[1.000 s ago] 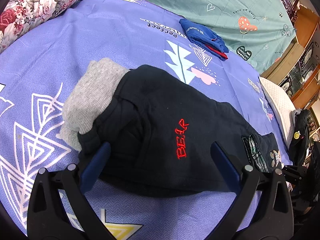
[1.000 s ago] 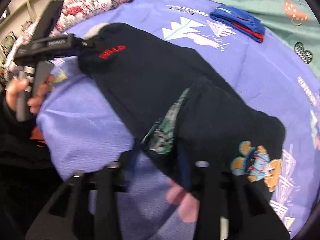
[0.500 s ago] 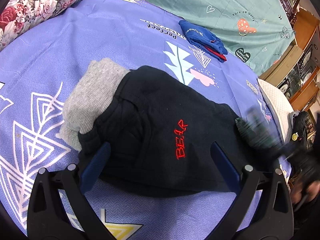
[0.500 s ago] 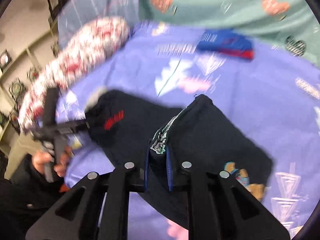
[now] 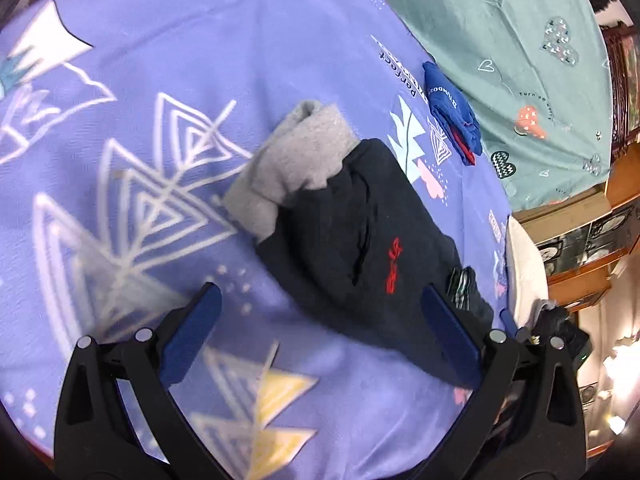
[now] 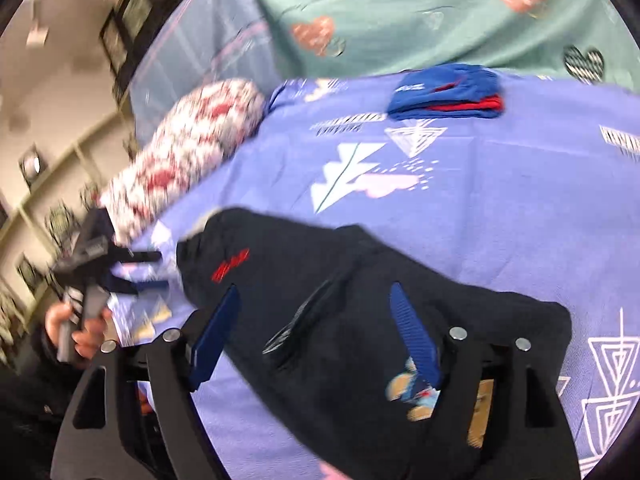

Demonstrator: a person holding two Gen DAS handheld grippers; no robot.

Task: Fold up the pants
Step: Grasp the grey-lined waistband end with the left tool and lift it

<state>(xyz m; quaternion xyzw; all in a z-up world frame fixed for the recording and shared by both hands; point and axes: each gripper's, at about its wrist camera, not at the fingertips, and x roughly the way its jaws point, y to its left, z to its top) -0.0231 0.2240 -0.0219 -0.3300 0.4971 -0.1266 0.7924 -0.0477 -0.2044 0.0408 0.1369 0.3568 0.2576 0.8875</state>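
The black pants (image 5: 360,240) with red lettering lie folded on the purple bedsheet (image 5: 200,60), and their grey knit band (image 5: 292,164) sticks out at the far end. My left gripper (image 5: 320,290) is open just short of their near edge and holds nothing. In the right wrist view the pants (image 6: 340,272) lie doubled over, a bear patch (image 6: 412,394) showing on the near part. My right gripper (image 6: 315,290) hovers over them with its jaws opening; the cloth lies between the pads, which do not press it. A hand (image 6: 80,332) holds the left gripper (image 6: 158,270) at the pants' left end.
A folded blue and red garment (image 5: 452,116) (image 6: 444,92) lies farther back on the sheet. Behind it is a teal blanket (image 6: 400,12). A floral pillow (image 6: 188,148) lies at the back left. Wooden furniture (image 5: 580,216) stands beyond the bed's right edge.
My right gripper carried the pants' end over onto the rest and let go, its jaws now wide. My left gripper drew back from the pants and rolled.
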